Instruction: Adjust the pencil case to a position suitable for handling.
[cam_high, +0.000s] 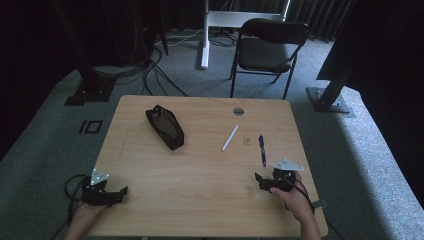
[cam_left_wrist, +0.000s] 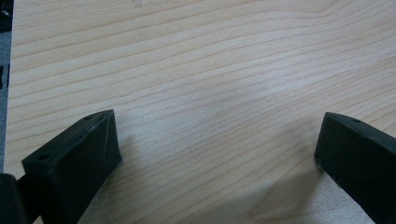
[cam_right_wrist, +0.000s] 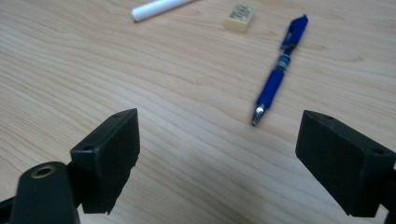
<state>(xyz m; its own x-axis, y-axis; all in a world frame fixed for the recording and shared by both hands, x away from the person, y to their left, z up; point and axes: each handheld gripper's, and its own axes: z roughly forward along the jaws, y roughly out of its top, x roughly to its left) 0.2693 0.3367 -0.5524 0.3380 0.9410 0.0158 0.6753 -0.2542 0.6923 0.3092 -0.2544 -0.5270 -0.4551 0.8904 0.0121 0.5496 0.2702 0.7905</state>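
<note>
fingers (cam_right_wrist: 107, 158) of the right gripper (cam_high: 263, 181) stand wide apart with nothing between them, low over the tabletop (cam_high: 200, 170) near its front right corner, held by the person's right hand (cam_high: 296, 200). just beyond them lies the blue pen (cam_right_wrist: 276, 72), near the right edge of the tabletop, its metal tip turned toward the gripper and its clip end away; in the high view the blue pen (cam_high: 262, 149) lies almost lengthwise from front to back, just ahead of the gripper and not touching it. beside the pen's far end, toward the middle of the tabletop, sits a small pale eraser (cam_right_wrist: 240, 17), apart from the pen, and farther that way a white stick (cam_high: 230, 137) lies at a slant, its near end showing in the right gripper view. a black pouch (cam_high: 165, 126) lies at a slant in the back left part of the tabletop, well apart from the pen. a round grey cable hole (cam_high: 238, 111) sits close to the back edge. fingers (cam_left_wrist: 74, 158) of the left gripper (cam_high: 122, 193) are likewise spread wide and hold nothing, resting close over bare wood at the front left corner of the tabletop, well apart from every thing on it. behind the tabletop a black folding chair (cam_high: 267, 47) stands on the grey carpet.
</note>
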